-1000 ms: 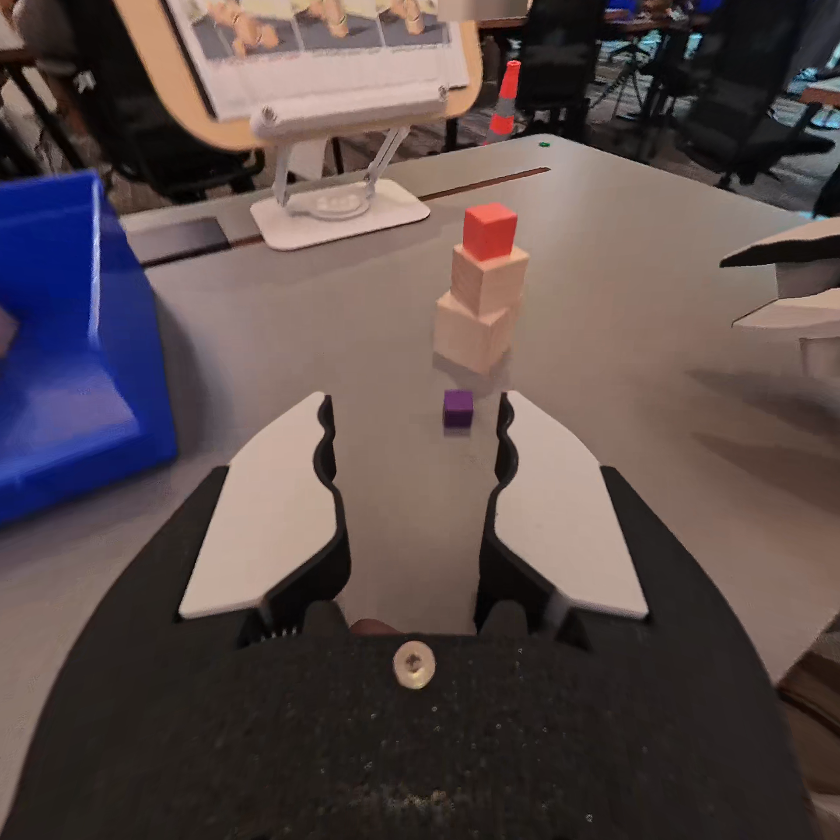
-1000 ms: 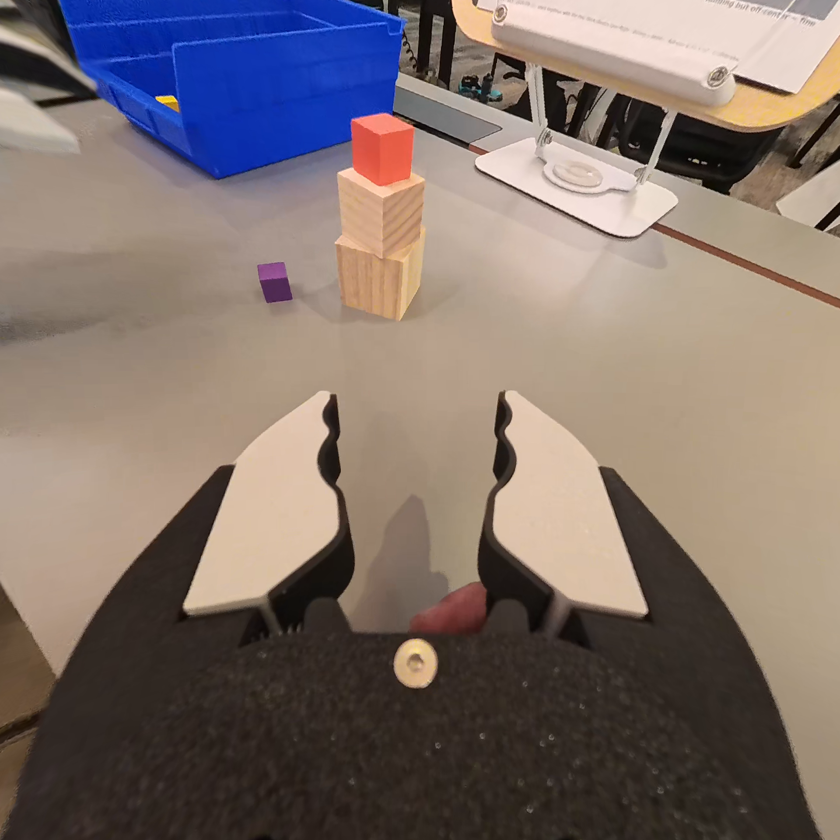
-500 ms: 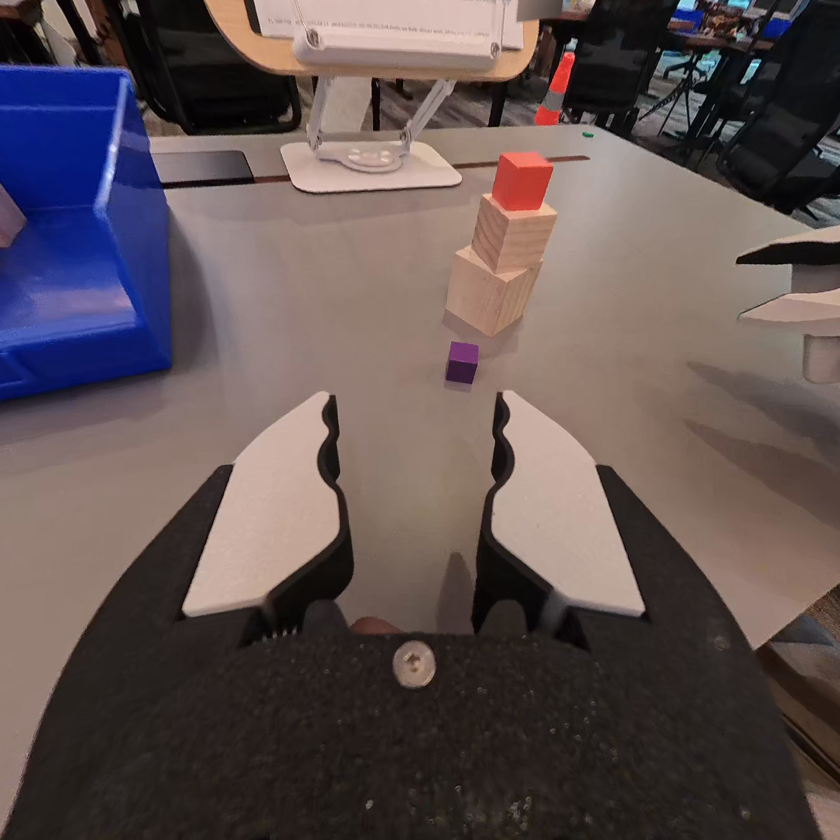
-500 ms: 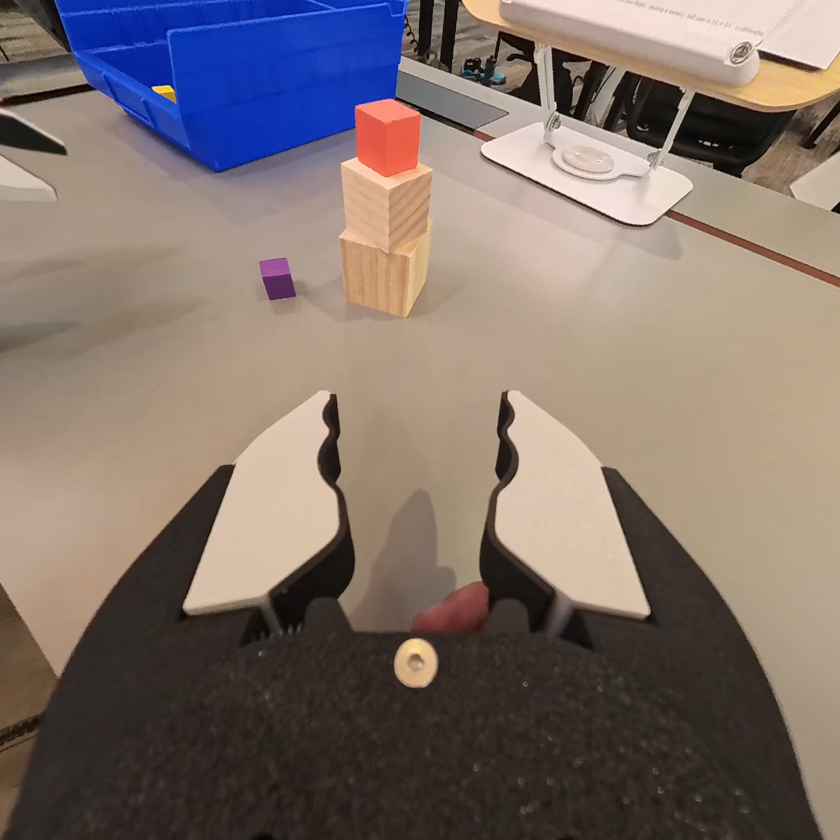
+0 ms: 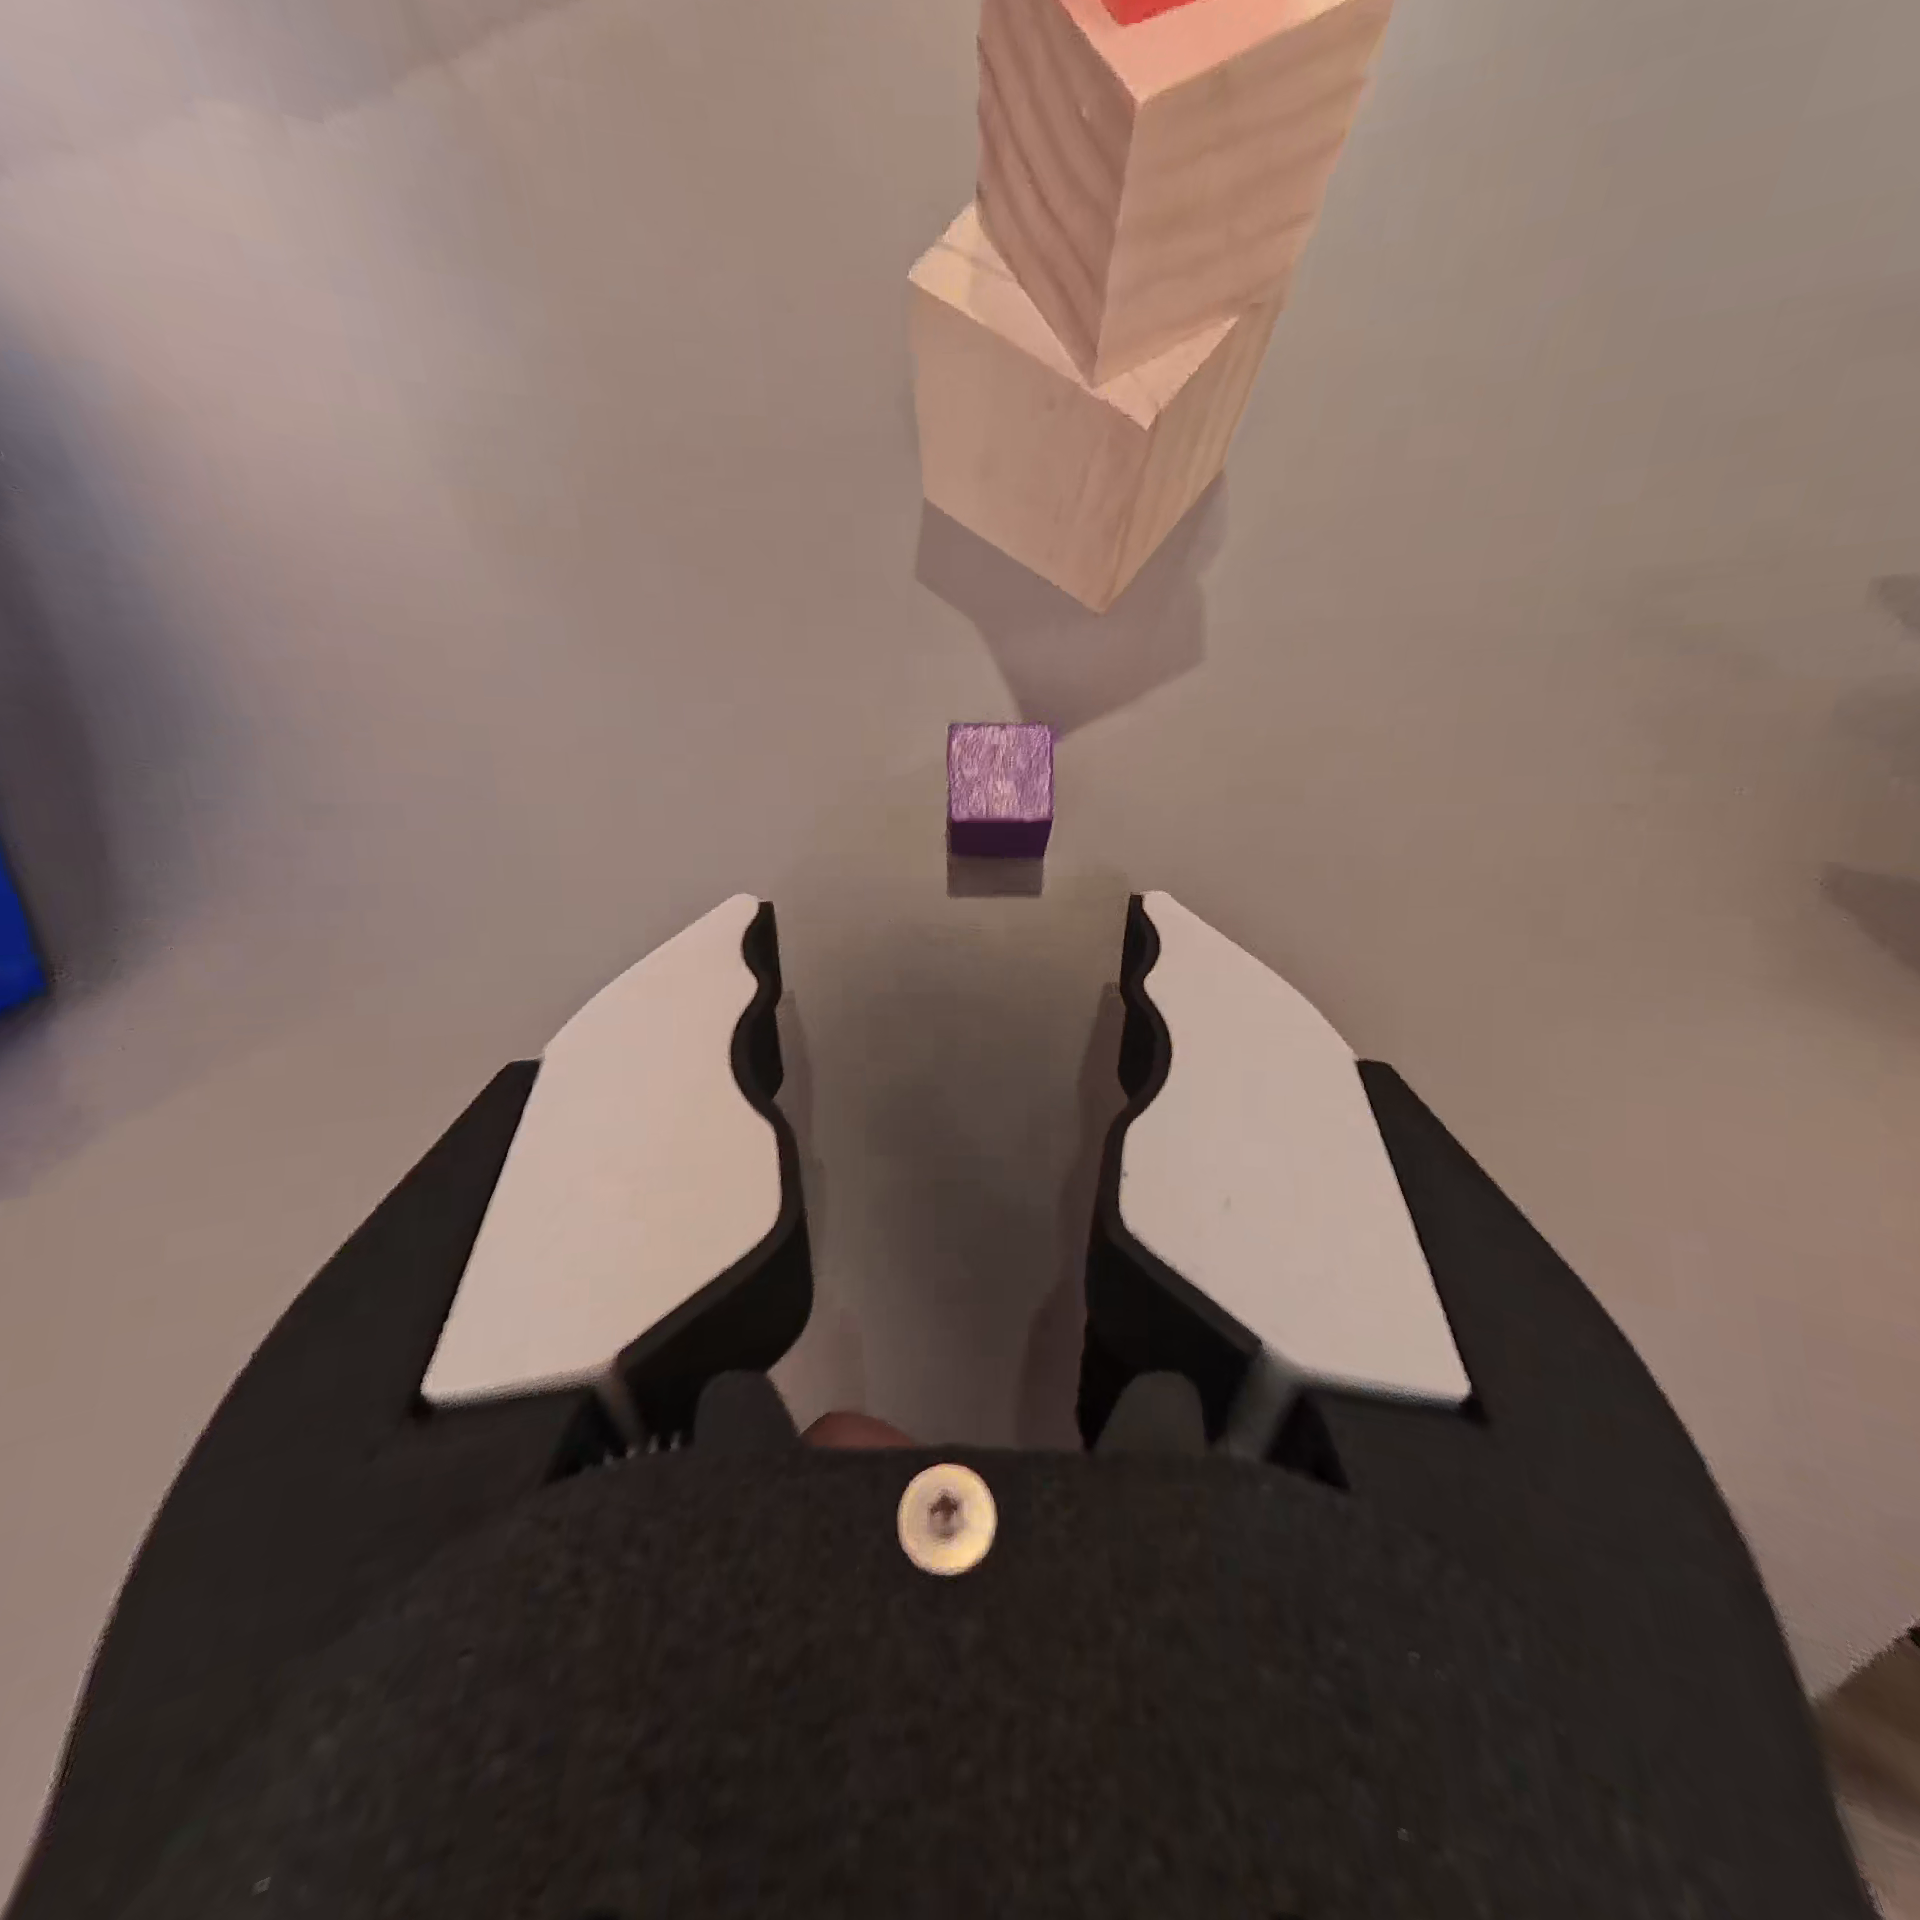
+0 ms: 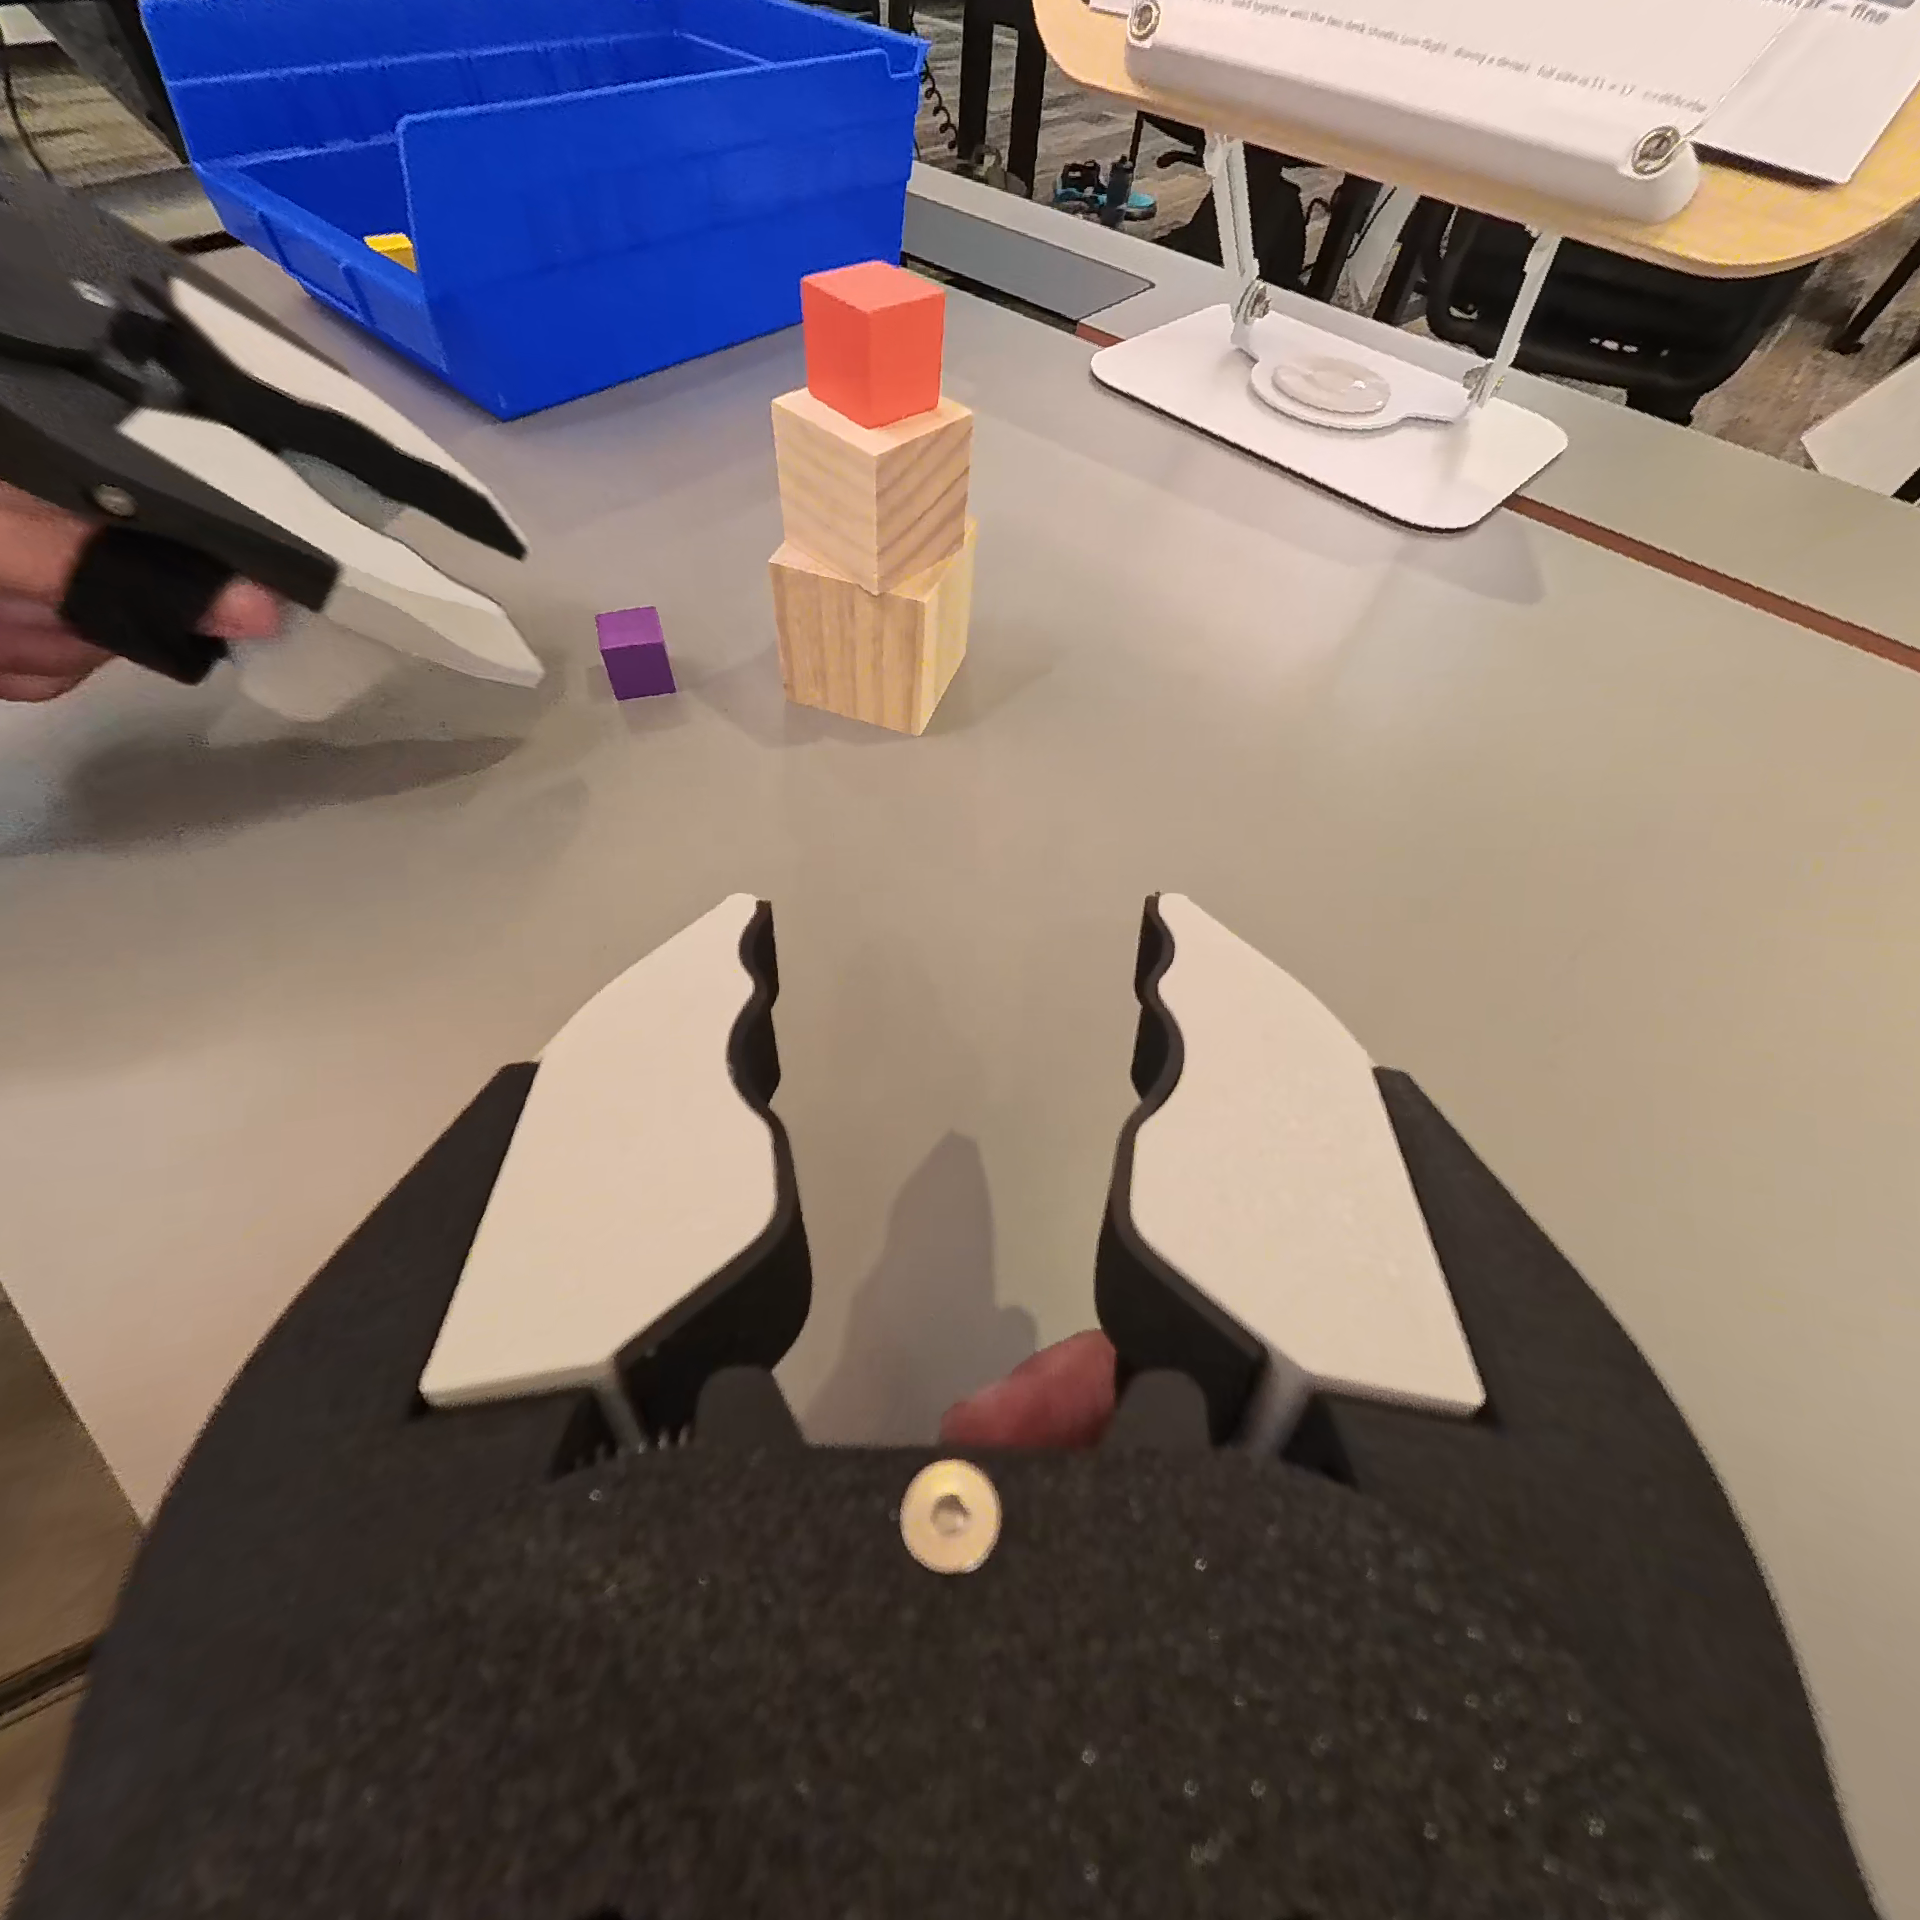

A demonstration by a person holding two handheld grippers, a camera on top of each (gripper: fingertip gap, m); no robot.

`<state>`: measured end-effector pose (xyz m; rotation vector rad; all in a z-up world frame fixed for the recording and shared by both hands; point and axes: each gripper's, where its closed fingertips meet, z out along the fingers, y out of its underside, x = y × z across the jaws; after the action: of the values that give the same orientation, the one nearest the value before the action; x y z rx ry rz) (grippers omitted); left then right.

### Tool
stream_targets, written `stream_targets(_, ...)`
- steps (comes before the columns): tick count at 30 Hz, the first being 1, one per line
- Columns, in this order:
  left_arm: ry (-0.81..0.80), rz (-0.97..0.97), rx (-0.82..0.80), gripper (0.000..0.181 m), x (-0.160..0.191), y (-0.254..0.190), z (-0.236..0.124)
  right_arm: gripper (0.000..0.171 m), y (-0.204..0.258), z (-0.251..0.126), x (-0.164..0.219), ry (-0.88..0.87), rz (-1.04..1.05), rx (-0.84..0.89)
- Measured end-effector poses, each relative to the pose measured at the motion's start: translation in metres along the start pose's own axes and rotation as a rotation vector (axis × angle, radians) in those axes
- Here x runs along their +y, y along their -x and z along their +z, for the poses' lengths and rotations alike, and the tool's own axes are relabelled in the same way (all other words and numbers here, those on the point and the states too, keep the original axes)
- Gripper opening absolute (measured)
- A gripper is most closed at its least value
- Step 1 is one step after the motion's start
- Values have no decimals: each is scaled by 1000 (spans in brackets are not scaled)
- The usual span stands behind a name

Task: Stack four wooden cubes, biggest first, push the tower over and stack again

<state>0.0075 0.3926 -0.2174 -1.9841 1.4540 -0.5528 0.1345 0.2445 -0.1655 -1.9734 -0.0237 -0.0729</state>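
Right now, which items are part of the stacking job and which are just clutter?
Job: large wooden cube, medium wooden cube, red cube, purple cube, left gripper.
Clutter: blue bin, yellow piece inside it, white stand.

Office-type workroom. Grey desk (image 6: 1351,831); behind it, black office chairs (image 6: 1621,312) on carpet. Blue parts bin (image 6: 582,208) on desk.

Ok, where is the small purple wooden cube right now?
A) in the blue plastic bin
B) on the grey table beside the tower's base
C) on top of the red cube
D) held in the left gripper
B: the small purple wooden cube sits on the grey table, apart from the bottom pale wooden cube, ahead of the open, empty left gripper.
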Motion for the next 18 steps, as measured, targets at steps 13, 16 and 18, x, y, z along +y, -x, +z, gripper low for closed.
stream_targets(13,36,-6,44,21,-13,-9,30,66,-3,3,3,-2,11,-16)
stream_targets(16,1,-7,41,21,-16,-7,25,66,-4,4,3,-2,13,-16)
stream_targets(18,-64,13,59,21,-24,-7,15,65,-4,4,2,-4,12,-14)
